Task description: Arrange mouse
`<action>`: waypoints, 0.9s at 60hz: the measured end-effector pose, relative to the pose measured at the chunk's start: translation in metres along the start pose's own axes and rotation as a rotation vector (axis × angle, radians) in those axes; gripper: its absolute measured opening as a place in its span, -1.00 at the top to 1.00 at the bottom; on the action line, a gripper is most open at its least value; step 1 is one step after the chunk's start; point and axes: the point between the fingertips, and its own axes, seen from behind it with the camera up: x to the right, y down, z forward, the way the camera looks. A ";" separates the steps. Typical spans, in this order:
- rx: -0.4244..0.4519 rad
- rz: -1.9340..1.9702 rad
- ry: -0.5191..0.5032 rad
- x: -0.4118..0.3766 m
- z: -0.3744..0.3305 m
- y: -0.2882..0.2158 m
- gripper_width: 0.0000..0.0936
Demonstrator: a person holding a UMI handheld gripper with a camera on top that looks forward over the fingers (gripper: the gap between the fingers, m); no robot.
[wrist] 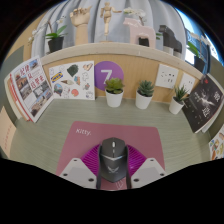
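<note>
A dark grey mouse (114,158) with a scroll wheel sits between my fingers, its nose pointing away from me. My gripper (114,166) is shut on it, the ridged magenta pads (91,160) pressing its two sides. Under and ahead of the mouse lies a pink mouse mat (88,134) with pale writing, on a green desk (40,130). I cannot tell whether the mouse rests on the mat or hangs just above it.
Three small potted plants (114,90) (146,93) (179,98) stand in a row beyond the mat. Picture cards (72,78) and a purple round sign (108,73) lean on the back wall. A wooden shelf (110,45) with figurines runs above.
</note>
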 end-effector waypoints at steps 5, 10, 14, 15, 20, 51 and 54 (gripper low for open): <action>-0.001 0.027 0.002 0.000 -0.001 -0.001 0.13; -0.011 0.045 0.008 0.000 0.000 0.000 -0.02; -0.042 0.064 0.021 0.003 -0.004 0.003 -0.27; -0.045 0.066 0.026 0.004 -0.005 0.002 -0.36; -0.028 0.055 0.057 0.011 -0.017 -0.009 -0.66; 0.098 0.169 0.107 -0.014 -0.221 -0.112 -0.73; 0.108 0.167 0.111 -0.018 -0.238 -0.116 -0.74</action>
